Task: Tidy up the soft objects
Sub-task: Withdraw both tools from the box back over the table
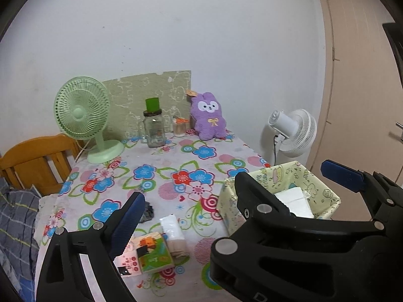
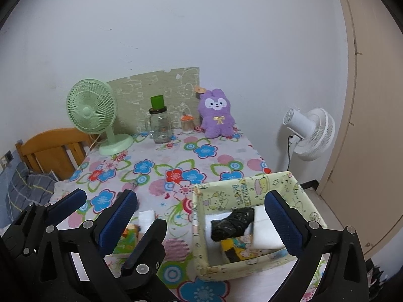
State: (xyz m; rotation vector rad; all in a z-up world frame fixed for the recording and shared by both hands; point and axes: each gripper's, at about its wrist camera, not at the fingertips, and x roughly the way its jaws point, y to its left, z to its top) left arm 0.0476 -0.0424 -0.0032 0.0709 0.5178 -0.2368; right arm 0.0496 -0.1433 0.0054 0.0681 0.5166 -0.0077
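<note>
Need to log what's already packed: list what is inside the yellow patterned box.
Inside the yellow patterned box: a crumpled black bag on top, white foam pieces beside it, and a yellow printed pack partly beneath the bag. Anything under these, and the box floor, is covered.

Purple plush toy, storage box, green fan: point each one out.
purple plush toy [image 1: 208,118], left wrist view, on its belly
storage box [image 2: 248,191], right wrist view, on its far inner wall
green fan [image 1: 80,112], left wrist view, on the grille's hub
</note>
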